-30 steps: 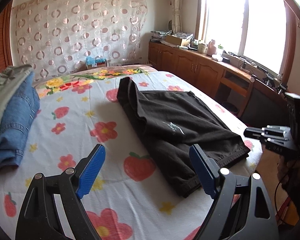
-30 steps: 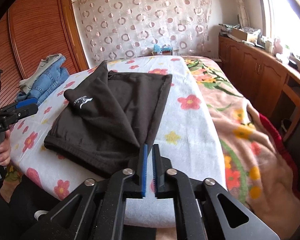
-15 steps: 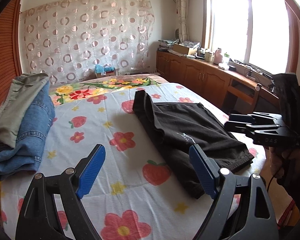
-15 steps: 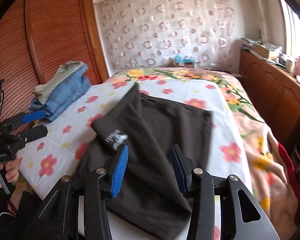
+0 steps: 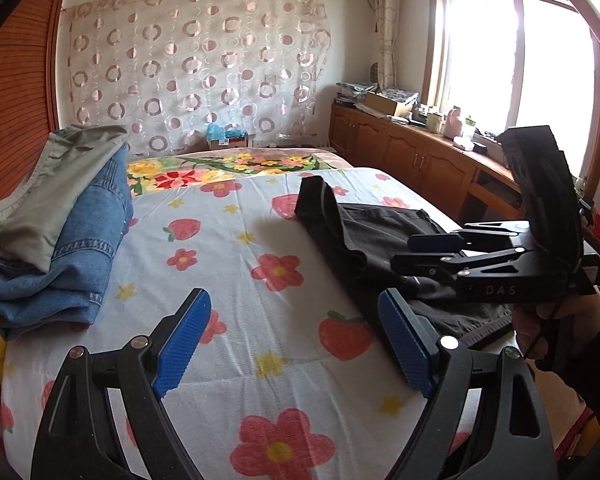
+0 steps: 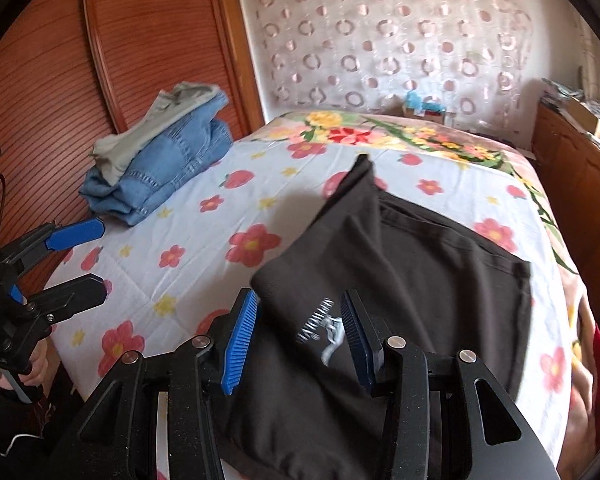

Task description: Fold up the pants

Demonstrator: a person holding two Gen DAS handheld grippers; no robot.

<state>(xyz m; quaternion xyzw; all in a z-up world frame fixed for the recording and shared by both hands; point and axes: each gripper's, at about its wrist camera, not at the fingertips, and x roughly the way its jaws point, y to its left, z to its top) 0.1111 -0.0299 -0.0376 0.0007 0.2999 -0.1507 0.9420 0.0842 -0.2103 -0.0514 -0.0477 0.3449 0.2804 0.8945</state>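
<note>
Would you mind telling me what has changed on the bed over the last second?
The right gripper, shut a second ago at the black pants' near edge, has opened its jaws and swung left over the folded cloth, nothing pinched. In the left view it now reaches in above the pants. The left gripper stays open over the sheet; the pants and the folded jeans have not shifted.

the bed (image 5: 236, 248) wears a white sheet (image 6: 204, 240) printed with red flowers and strawberries. black pants (image 6: 412, 280) lie folded near its right edge. a stack of blue jeans (image 5: 80, 248) topped by a grey-green garment (image 5: 52, 188) sits at its left side, well apart.
</note>
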